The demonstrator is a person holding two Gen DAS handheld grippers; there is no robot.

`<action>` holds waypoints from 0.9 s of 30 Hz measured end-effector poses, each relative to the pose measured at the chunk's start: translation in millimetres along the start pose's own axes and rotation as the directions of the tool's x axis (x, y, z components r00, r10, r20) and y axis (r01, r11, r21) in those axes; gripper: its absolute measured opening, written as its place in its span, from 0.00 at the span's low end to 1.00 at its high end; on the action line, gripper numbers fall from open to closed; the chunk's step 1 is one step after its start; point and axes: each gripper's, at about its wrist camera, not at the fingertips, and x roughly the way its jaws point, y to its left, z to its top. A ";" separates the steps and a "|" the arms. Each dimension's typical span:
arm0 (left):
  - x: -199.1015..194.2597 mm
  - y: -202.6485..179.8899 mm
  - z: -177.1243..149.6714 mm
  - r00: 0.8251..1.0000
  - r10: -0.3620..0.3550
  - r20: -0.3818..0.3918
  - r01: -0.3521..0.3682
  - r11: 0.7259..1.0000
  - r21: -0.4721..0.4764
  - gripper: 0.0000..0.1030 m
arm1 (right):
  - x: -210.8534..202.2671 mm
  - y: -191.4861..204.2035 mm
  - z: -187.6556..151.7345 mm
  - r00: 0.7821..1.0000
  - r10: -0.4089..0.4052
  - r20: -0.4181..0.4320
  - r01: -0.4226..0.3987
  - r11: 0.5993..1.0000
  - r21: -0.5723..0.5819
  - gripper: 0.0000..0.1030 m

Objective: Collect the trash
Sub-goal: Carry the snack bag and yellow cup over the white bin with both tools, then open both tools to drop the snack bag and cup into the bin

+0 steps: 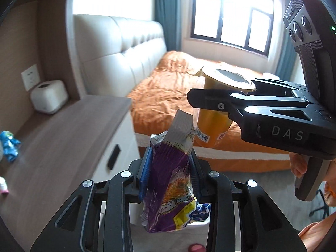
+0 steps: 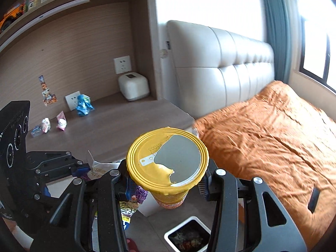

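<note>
My left gripper (image 1: 170, 172) is shut on a purple snack bag (image 1: 170, 191) and holds it upright in the air beside the bed. My right gripper (image 2: 166, 182) is shut on a yellow cup (image 2: 168, 157) with a torn foil lid; the cup also shows in the left wrist view (image 1: 212, 124), just right of the bag. A white trash bin (image 2: 187, 231) with rubbish in it stands on the floor below the cup. More trash lies on the wooden desk (image 2: 117, 126): a blue wrapper (image 2: 84, 105), a pink packet (image 2: 61, 123) and small white wrappers (image 2: 45, 125).
A bed with an orange cover (image 2: 273, 138) and padded headboard (image 2: 220, 67) lies to the right. A white box (image 2: 133, 87) stands in the desk's back corner. The desk has a white drawer front (image 1: 117, 153). A dark object (image 2: 314, 199) lies on the bed.
</note>
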 end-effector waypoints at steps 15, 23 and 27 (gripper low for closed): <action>110.6 -45.0 -57.4 0.978 -0.143 -0.153 0.155 0.985 0.073 0.31 | 42.3 -63.8 -93.6 0.981 -0.106 -0.161 0.125 0.986 0.113 0.46; 207.4 -51.3 -134.4 0.944 -0.193 -0.267 0.222 0.971 0.083 0.31 | 113.4 -86.5 -173.6 0.953 -0.108 -0.283 0.147 0.982 0.120 0.46; 252.0 -50.4 -174.6 0.924 -0.220 -0.313 0.257 0.963 0.083 0.31 | 149.0 -94.6 -220.1 0.939 -0.084 -0.332 0.138 0.980 0.141 0.46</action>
